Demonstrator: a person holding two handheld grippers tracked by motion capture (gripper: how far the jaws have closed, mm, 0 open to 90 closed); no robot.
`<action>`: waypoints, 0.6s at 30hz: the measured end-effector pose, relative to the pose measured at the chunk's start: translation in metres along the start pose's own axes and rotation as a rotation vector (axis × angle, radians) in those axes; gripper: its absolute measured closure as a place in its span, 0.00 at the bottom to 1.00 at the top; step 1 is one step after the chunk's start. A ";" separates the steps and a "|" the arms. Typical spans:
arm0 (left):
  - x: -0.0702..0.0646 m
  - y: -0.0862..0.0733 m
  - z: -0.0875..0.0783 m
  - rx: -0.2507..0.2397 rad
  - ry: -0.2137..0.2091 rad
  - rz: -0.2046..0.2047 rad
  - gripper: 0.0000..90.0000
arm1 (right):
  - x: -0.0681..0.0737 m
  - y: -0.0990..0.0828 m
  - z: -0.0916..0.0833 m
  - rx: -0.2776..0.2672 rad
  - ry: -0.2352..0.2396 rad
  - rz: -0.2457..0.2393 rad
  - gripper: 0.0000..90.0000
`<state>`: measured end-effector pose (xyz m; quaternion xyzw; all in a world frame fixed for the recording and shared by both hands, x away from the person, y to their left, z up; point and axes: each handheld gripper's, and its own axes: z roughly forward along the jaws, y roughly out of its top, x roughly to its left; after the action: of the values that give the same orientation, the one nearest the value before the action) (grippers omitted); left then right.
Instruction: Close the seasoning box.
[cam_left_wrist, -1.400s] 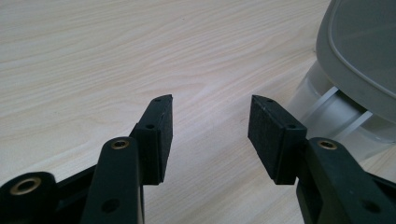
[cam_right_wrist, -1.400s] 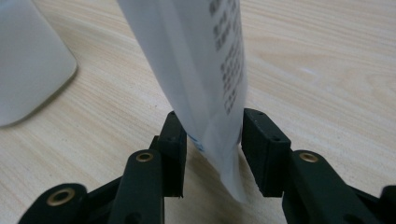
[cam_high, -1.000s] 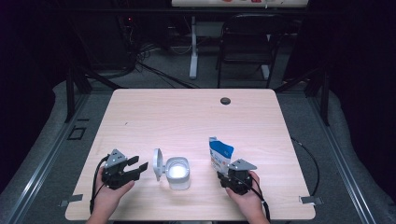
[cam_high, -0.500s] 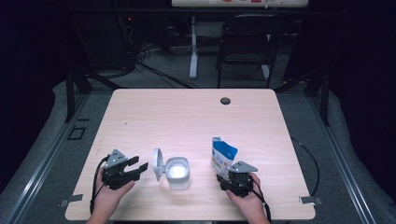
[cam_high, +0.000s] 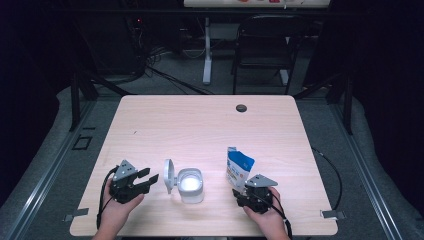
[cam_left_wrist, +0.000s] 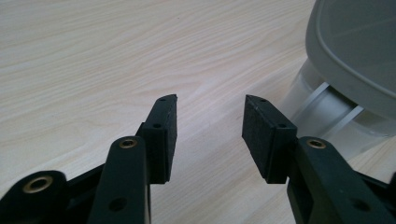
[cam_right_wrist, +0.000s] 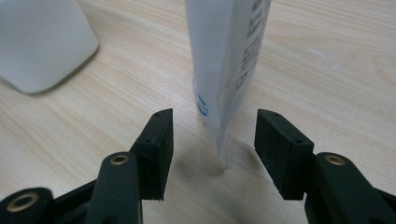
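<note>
A white plastic container (cam_high: 191, 184) stands near the table's front, its grey hinged lid (cam_high: 169, 176) flipped open to its left. My left gripper (cam_high: 150, 176) lies just left of that lid. Its jaws have just been closing, and it is open (cam_left_wrist: 210, 121) with only bare wood between the pads; the lid (cam_left_wrist: 359, 42) rises at the right of the left gripper view. A blue and white pouch (cam_high: 238, 167) stands upright right of the container. My right gripper (cam_high: 239, 192) sits at its base. Its jaws have just been opening and are open (cam_right_wrist: 212, 140); the pouch's edge (cam_right_wrist: 229, 56) stands between them, untouched.
The wooden table (cam_high: 200, 125) stretches away beyond both hands, with a small black grommet (cam_high: 241, 108) near its far edge. A dark chair (cam_high: 270, 45) and cables sit behind the table. The container's white wall (cam_right_wrist: 42, 42) shows at the upper left of the right gripper view.
</note>
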<state>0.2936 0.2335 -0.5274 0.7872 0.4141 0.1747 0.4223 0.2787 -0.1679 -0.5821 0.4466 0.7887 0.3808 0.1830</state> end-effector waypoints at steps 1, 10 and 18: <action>-0.001 0.001 -0.001 -0.010 -0.007 0.000 0.66 | 0.000 0.000 -0.001 -0.001 -0.002 -0.002 0.53; -0.013 0.006 -0.006 -0.024 -0.034 0.017 0.75 | -0.006 -0.004 -0.021 -0.001 -0.003 -0.012 0.52; -0.013 0.003 -0.012 -0.021 -0.039 0.000 0.77 | -0.014 -0.007 -0.030 0.007 0.000 -0.011 0.50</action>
<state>0.2800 0.2280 -0.5170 0.7860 0.4041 0.1636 0.4383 0.2631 -0.1954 -0.5691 0.4432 0.7924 0.3769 0.1833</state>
